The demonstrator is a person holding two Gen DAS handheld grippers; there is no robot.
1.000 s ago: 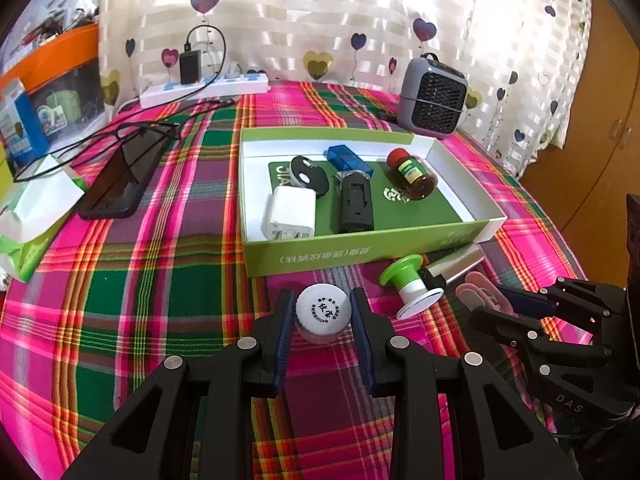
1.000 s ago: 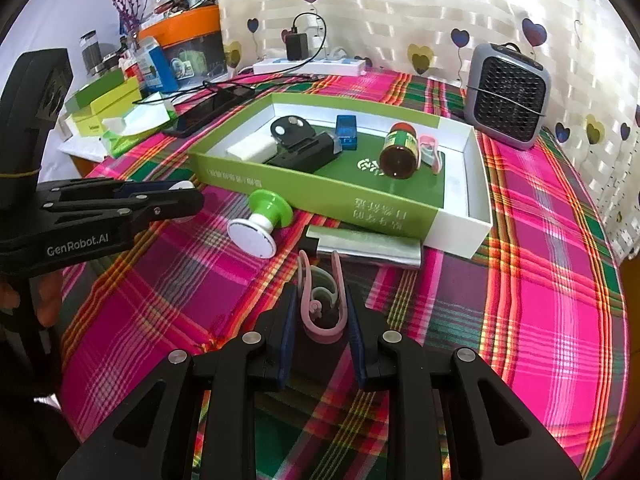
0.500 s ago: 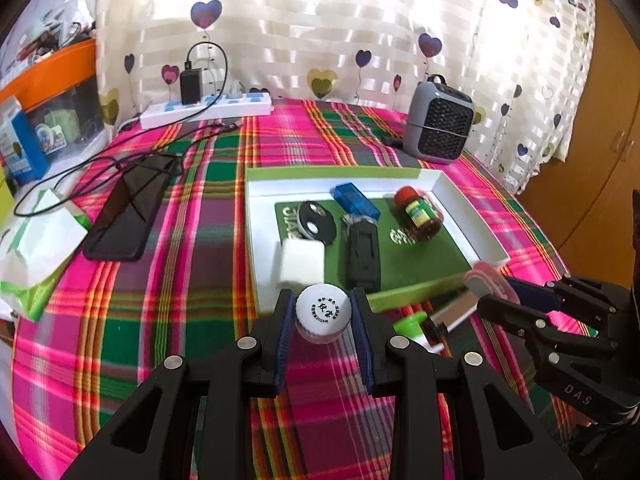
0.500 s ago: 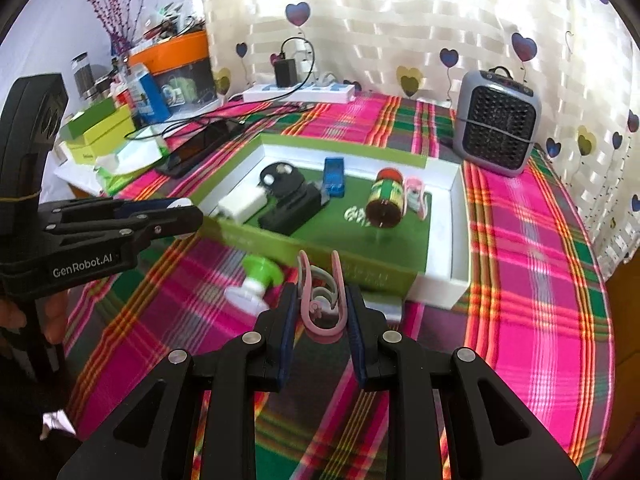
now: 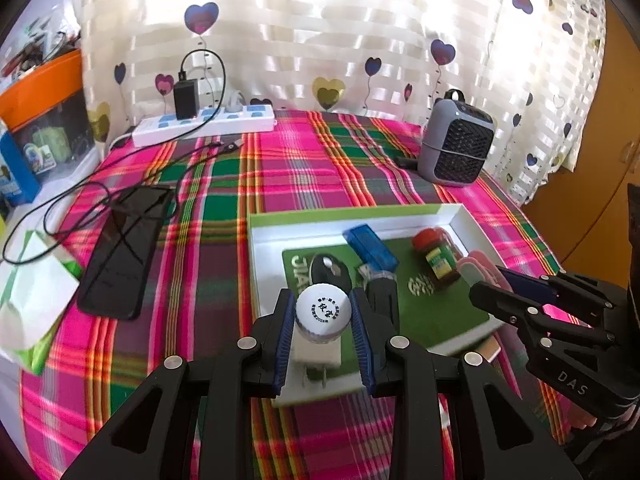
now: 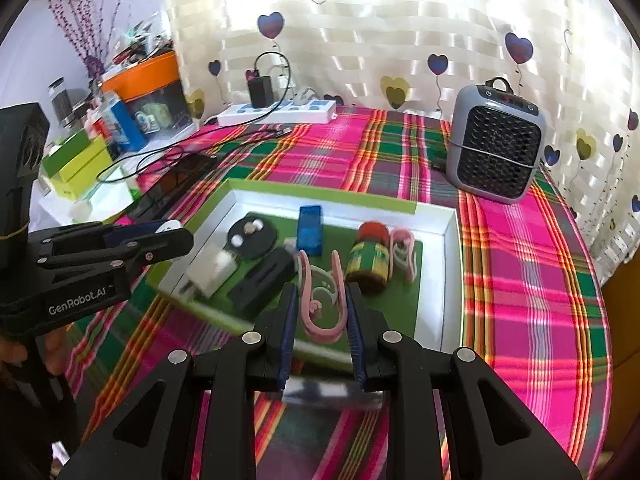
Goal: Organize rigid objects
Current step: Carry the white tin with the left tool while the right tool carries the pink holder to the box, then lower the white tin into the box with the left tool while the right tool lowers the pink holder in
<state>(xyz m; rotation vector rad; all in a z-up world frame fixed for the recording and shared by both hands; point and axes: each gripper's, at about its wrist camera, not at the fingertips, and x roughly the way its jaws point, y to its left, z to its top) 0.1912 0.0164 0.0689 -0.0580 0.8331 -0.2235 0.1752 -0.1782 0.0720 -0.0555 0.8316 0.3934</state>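
My left gripper [image 5: 323, 316] is shut on a small white-capped bottle [image 5: 323, 312] and holds it above the near left part of the green-and-white box [image 5: 256, 264]. My right gripper [image 6: 320, 300] is shut on a pink clip [image 6: 322, 300] above the box's [image 6: 450, 280] near side. In the box lie a white charger [image 6: 210, 268], a black disc [image 6: 250, 238], a black block [image 6: 260, 280], a blue stick [image 6: 310, 228], a red-capped jar [image 6: 370, 256] and another pink clip [image 6: 404, 252].
A grey fan heater [image 6: 496, 148] stands at the back right. A power strip [image 5: 204, 124], cables and a black phone [image 5: 124, 248] lie at the left. A silver bar [image 6: 332, 392] lies below the right gripper. Boxes [image 6: 76, 160] crowd the far left.
Both grippers have risen and moved forward with their objects, from the cloth in front of the box to above the box's near part.
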